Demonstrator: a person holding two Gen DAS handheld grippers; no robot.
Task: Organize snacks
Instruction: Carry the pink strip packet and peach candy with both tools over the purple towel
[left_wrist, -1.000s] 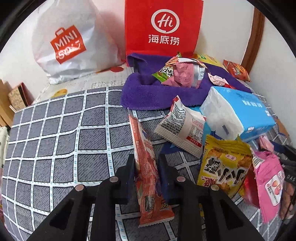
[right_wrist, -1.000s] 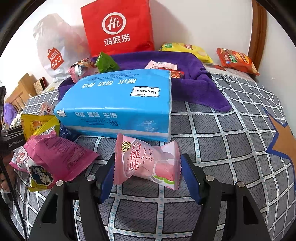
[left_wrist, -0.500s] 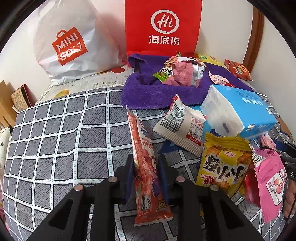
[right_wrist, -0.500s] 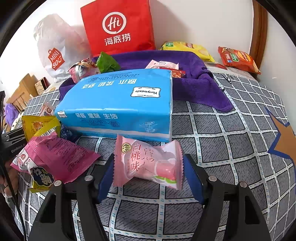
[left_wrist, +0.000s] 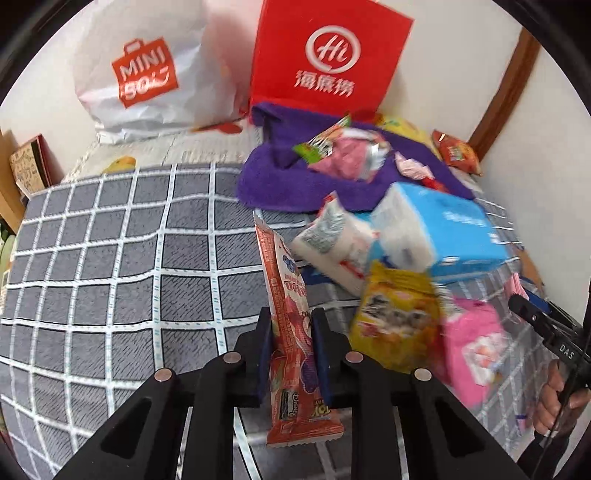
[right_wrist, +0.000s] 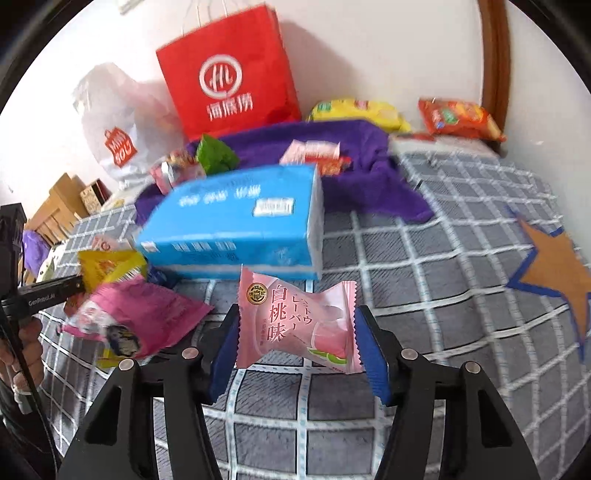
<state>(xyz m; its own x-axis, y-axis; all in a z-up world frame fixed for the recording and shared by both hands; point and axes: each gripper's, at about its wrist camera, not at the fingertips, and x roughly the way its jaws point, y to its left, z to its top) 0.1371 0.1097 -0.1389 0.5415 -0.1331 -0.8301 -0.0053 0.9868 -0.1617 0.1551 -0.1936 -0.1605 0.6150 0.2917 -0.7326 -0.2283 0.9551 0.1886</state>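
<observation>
Clamping a red stick pack (left_wrist: 291, 332) edge-on, left claw (left_wrist: 290, 354) pinched tight on it, pack upright between the blue pads, its lower end hanging below them, above the grey checked bed cover (left_wrist: 110, 266). Holding a pink peach sweet (right_wrist: 295, 325) crosswise — right claw (right_wrist: 299, 354) closing on it, pads at both crimped ends, sweet lifted clear of the cover. Just behind the sweet: blue tissue pack (right_wrist: 236, 225) lying flat. To its left: yellow packet (right_wrist: 107, 266) and magenta packet (right_wrist: 147, 317), overlapping, both blurred. Further back: purple towel (right_wrist: 369, 177) bearing several small packets, red paper bag (right_wrist: 229, 77) and white plastic bag (right_wrist: 114, 122) against the wall. Orange packet (right_wrist: 458, 118) and yellow packet at the far right corner — contents unreadable.
</observation>
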